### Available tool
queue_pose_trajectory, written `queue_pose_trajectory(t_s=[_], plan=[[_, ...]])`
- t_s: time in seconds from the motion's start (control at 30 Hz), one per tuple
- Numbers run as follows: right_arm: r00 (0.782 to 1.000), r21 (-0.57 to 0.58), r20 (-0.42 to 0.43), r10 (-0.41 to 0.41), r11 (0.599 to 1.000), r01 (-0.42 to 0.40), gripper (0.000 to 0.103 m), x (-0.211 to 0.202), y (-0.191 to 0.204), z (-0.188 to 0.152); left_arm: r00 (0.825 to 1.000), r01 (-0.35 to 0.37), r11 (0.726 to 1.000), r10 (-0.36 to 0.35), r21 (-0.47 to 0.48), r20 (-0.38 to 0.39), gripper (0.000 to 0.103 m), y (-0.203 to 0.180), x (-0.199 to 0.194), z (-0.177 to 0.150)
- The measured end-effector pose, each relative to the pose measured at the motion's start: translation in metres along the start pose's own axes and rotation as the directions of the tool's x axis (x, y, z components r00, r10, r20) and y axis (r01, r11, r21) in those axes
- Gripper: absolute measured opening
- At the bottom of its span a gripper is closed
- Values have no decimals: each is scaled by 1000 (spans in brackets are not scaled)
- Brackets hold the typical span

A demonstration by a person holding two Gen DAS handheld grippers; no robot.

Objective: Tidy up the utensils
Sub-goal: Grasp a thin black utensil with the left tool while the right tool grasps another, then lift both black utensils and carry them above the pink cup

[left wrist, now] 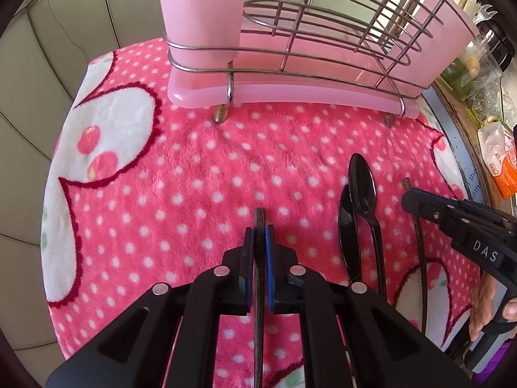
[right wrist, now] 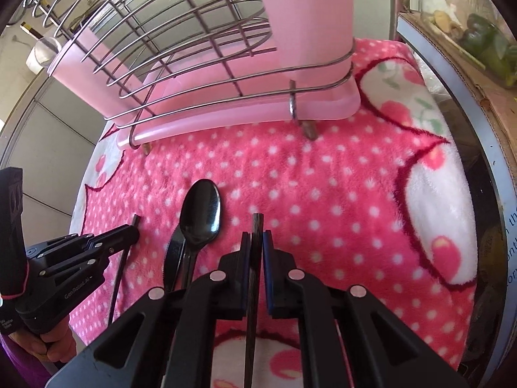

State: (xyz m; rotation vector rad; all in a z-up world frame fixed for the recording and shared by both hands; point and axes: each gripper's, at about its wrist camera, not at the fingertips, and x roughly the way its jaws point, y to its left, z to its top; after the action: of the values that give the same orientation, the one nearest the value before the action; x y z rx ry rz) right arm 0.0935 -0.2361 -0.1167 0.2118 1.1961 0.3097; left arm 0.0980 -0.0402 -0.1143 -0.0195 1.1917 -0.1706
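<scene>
My left gripper (left wrist: pixel 258 237) is shut on a dark wooden chopstick (left wrist: pixel 259 216), whose tip pokes out past the blue pads. My right gripper (right wrist: pixel 257 239) is shut on a second dark chopstick (right wrist: pixel 257 221) in the same way. Each wrist view shows the other gripper too: the right gripper (left wrist: pixel 407 199) at the right edge, the left gripper (right wrist: pixel 133 229) at the left. A black plastic spoon (left wrist: pixel 362 177) and a black serrated knife (left wrist: pixel 347 226) lie side by side on the blanket between the two grippers. I cannot tell if the chopsticks are off the blanket.
A pink drain tray (left wrist: pixel 290 97) with a wire dish rack (left wrist: pixel 323 32) and a tall pink utensil cup (left wrist: pixel 200 16) stands at the back of the pink dotted blanket (left wrist: pixel 194 177). Boxes and bags (left wrist: pixel 497 161) crowd the right side. A person's hand (left wrist: pixel 491 307) holds the right gripper.
</scene>
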Motion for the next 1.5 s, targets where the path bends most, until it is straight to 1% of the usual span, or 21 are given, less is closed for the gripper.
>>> queue_pose_trajectory(t_s=[0.1,0.17,0.23,0.37,0.4,0.5,0.67,0.7,0.77,0.8,0.9,0.97,1.03,1.13,1.17,1.23,1.27,1.33,1.4,1.5], plan=[[1000,15,-18,4,1000,-4,7,4,-5,2,999,31,999,-31,-32,8,6,7,-6,0],[999,20,-43,11,1000,-10,8,8,-8,4,998,65,995,-65,-80,5,6,17,-7,3],[998,19,-63,20,1000,-19,11,10,-8,5,997,80,989,-81,-123,-2,6,28,-7,7],[996,18,-87,31,999,-30,12,16,-4,8,993,99,979,-107,-179,-39,6,46,-2,10],[994,25,-98,43,999,-41,14,17,-6,9,992,106,976,-117,-189,-51,6,49,-1,11],[990,37,-123,72,997,-68,18,20,-7,13,988,118,974,-136,-194,-79,6,55,3,15],[980,33,-172,96,995,-92,18,22,-11,20,985,104,981,-124,-161,-121,7,49,11,25],[980,33,-176,97,995,-93,17,23,-11,20,985,96,984,-116,-153,-125,7,47,11,27],[980,24,-180,84,996,-81,12,23,-10,20,986,87,986,-105,-141,-127,7,46,12,28],[981,16,-179,76,997,-74,8,23,-9,21,987,84,987,-102,-139,-128,7,44,13,29],[983,21,-161,86,996,-83,7,22,-12,20,988,87,987,-103,-137,-118,7,43,12,28],[986,28,-135,101,995,-98,6,19,-15,18,990,88,988,-101,-128,-100,6,42,10,26],[989,17,-88,119,993,-118,6,12,-15,14,992,97,988,-106,-122,-70,6,40,4,24],[988,-35,24,153,988,-152,6,-11,-10,8,992,123,986,-124,-114,-5,6,45,-16,18],[988,-57,62,142,989,-139,6,-20,-7,6,992,130,985,-128,-114,21,6,45,-23,17],[976,-96,150,156,985,-143,6,-40,-2,0,987,144,984,-135,-107,85,6,46,-40,15],[971,-115,188,149,985,-129,6,-49,1,-2,984,147,984,-135,-104,116,6,46,-48,14],[957,-143,253,139,984,-105,6,-64,6,-5,975,155,983,-136,-95,175,6,46,-65,11],[940,-152,311,140,984,-96,6,-79,11,-7,960,161,983,-137,-85,243,6,47,-85,10],[907,-156,390,159,982,-105,6,-102,14,-6,927,174,982,-139,-73,347,6,47,-116,11]])
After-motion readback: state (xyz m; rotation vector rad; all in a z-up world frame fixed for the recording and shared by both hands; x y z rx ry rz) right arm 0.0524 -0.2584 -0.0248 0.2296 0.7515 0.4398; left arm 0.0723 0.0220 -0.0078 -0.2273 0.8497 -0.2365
